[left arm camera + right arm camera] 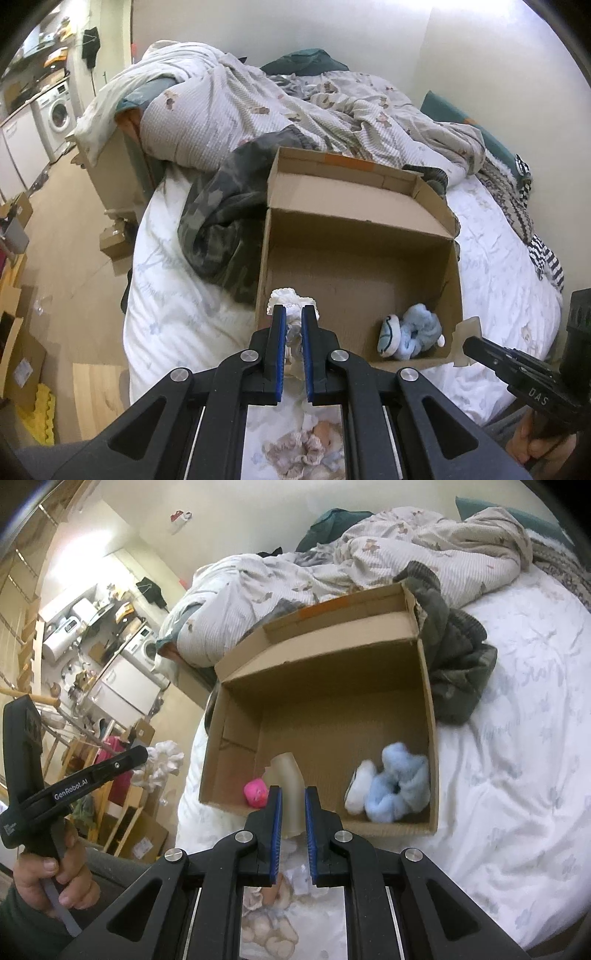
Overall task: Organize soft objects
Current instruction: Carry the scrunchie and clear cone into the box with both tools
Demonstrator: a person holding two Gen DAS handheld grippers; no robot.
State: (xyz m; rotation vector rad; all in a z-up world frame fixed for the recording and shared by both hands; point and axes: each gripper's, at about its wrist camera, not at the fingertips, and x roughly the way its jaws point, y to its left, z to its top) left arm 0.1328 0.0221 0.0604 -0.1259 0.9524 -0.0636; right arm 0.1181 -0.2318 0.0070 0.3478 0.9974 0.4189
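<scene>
Two tongs loaded, pink toy (255, 792) visible only from right wrist

Left gripper (293, 314), right gripper (293, 794): both clamped.

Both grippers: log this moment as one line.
left gripper: shut on white scrunchie, at box rim | right gripper: shut on beige piece | box: blue scrunchie, pink toy

We observe a bed (517, 738) with a white printed sheet. Directly on it rest an open cardboard box (430, 716), a dark camouflage garment (218, 225) touching the box, and a rumpled duvet (236, 110).
</scene>
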